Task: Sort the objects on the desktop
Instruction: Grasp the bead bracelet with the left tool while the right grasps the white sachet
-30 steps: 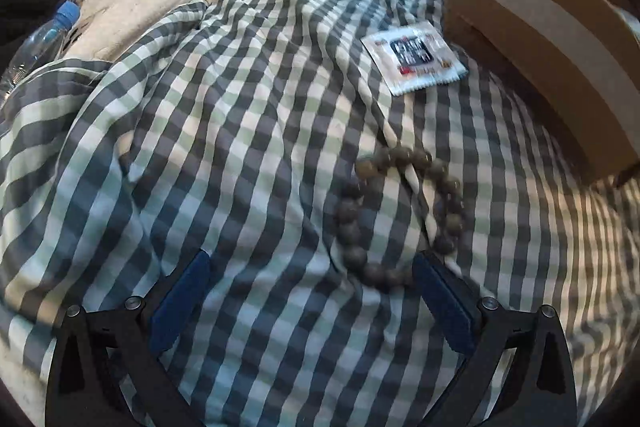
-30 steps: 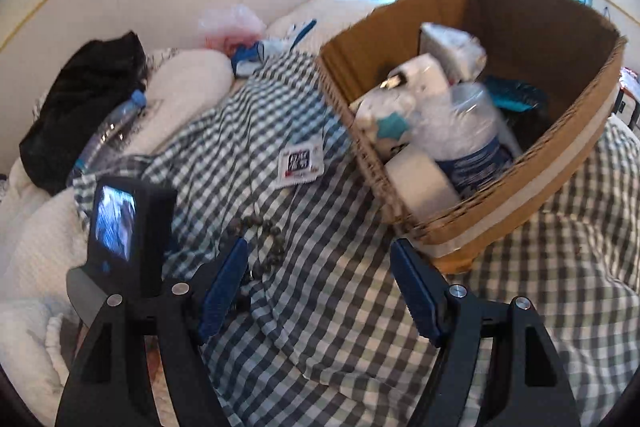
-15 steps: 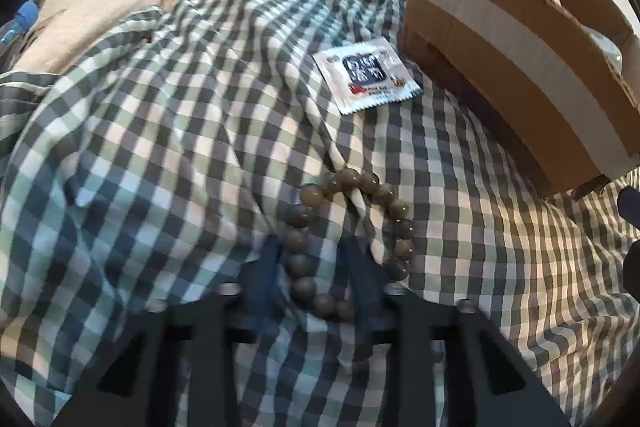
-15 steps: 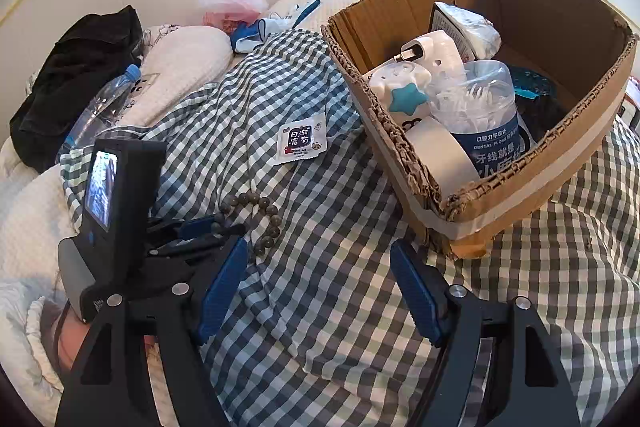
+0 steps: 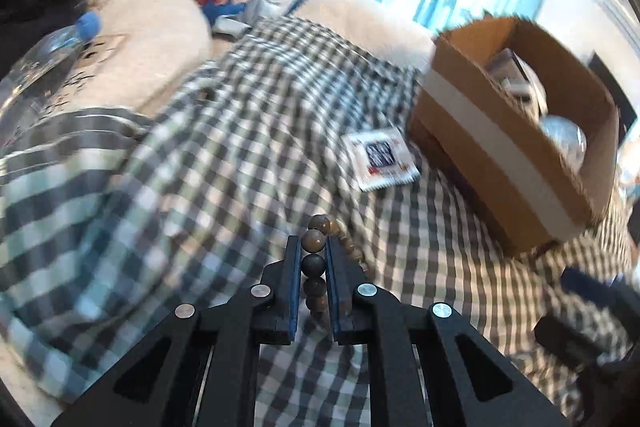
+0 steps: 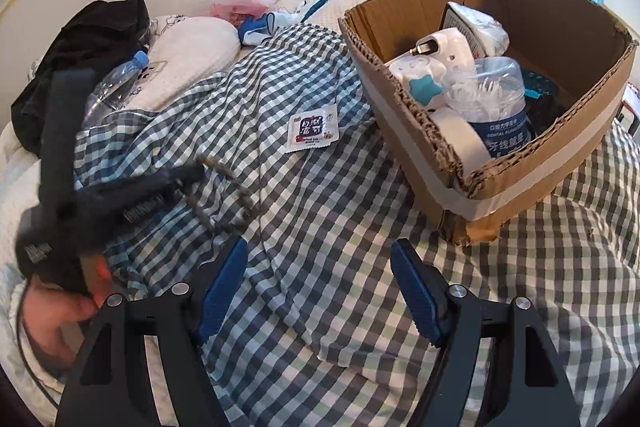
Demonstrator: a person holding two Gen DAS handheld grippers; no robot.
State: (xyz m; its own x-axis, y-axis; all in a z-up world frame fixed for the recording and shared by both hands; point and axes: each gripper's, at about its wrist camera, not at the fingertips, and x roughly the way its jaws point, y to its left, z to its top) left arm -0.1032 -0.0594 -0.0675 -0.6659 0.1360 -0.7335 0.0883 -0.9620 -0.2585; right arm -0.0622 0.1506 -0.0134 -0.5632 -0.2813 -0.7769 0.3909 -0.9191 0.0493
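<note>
Closing fast from fully spread a second ago, the left gripper [image 5: 313, 259] has just pinched its blue pads onto one side of the bead bracelet [image 5: 314, 265] and begun lifting it off the checked cloth [image 5: 208, 171]; the loop that lay flat now hangs stretched from the jaws, its free side trailing toward four o'clock. Pick-up looks done, and I'd judge the carry comes next: swing the beads toward two o'clock, clear the taped rim of the cardboard box [image 5: 492, 143], then let go above it. That gripper tilts steeply downward and blurs with motion in the right wrist view. Waiting low over the cloth, the right gripper [image 6: 320, 287] stands wide apart, holding nothing. At twelve o'clock, beside the box, the white sachet [image 5: 382, 159] remains unsorted.
</note>
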